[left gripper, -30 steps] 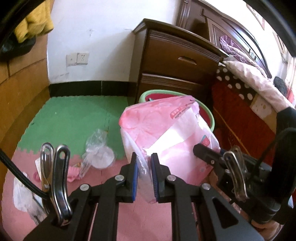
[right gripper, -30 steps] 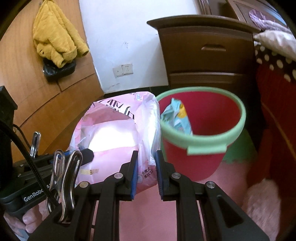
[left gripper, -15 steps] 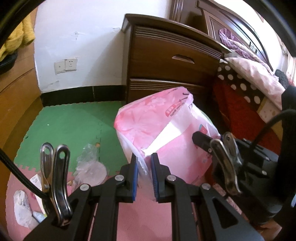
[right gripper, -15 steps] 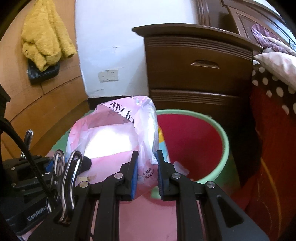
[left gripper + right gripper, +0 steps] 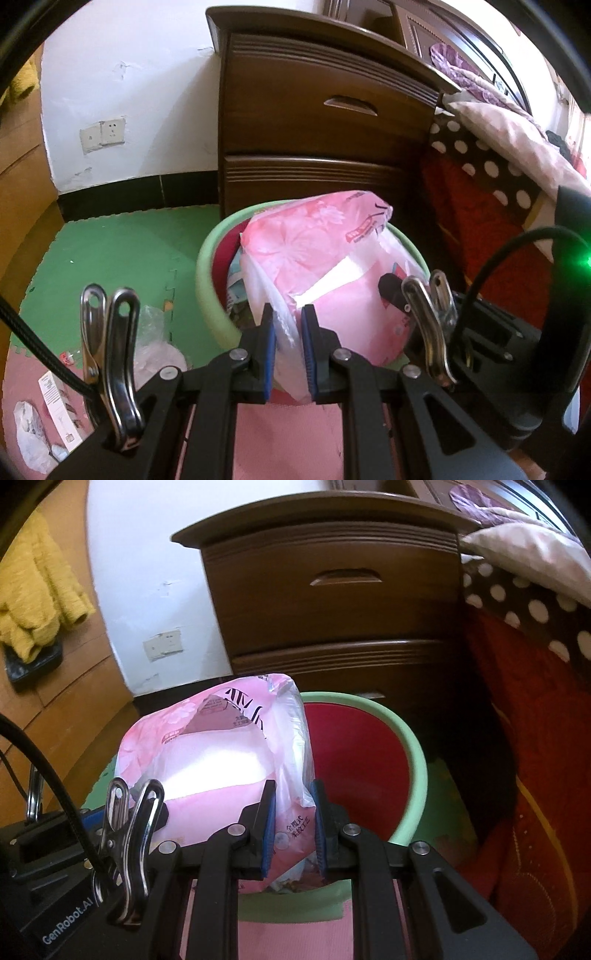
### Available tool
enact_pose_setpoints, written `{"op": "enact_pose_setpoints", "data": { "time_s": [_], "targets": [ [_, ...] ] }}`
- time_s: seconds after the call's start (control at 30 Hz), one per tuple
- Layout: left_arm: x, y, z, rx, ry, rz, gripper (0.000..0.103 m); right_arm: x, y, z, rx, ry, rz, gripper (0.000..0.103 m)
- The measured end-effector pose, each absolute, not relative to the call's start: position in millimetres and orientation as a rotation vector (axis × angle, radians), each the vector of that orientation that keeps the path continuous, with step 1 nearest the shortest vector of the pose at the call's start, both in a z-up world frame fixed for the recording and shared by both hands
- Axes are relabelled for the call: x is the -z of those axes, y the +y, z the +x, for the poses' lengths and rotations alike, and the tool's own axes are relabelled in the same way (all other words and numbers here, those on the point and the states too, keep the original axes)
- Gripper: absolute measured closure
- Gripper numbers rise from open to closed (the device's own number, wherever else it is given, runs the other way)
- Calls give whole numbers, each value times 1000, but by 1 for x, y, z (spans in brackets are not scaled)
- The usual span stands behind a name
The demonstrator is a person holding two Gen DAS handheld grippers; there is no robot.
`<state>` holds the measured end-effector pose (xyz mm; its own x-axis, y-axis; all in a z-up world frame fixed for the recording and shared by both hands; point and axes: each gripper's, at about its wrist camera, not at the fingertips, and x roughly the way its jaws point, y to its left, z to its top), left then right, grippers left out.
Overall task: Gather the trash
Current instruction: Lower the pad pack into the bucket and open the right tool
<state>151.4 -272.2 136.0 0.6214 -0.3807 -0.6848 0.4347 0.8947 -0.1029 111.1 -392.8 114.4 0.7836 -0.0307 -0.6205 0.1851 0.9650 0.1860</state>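
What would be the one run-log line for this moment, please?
stage: carry to bin | left gripper: shut on bag | right gripper: shut on bag | bag: over bin | floor: litter left

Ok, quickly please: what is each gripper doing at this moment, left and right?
Left gripper: closed on one edge of the pink plastic bag, above the bin.
Right gripper: closed on the bag's other edge.

You see a pink, flower-printed plastic bag (image 5: 317,254), a red bin (image 5: 369,760) with a pale green rim, dark brown drawers (image 5: 332,579), green and pink floor mats (image 5: 122,240), and a white-dotted dark bedcover (image 5: 476,155).
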Motion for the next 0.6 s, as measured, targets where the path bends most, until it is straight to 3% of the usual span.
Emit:
{"op": "enact_pose_setpoints", "data": {
  "time_s": [0.27,0.43,0.6],
  "targets": [
    [-128,-278,156,497,770,56,87,-100,-403,116,164,692,273,85],
    [-131,-279,154,490,773,60,72,-95,-409,117,191,702,290,85],
    [-135,-275,152,495,766,49,72,-93,-412,120,210,713,298,85]
  ]
}}
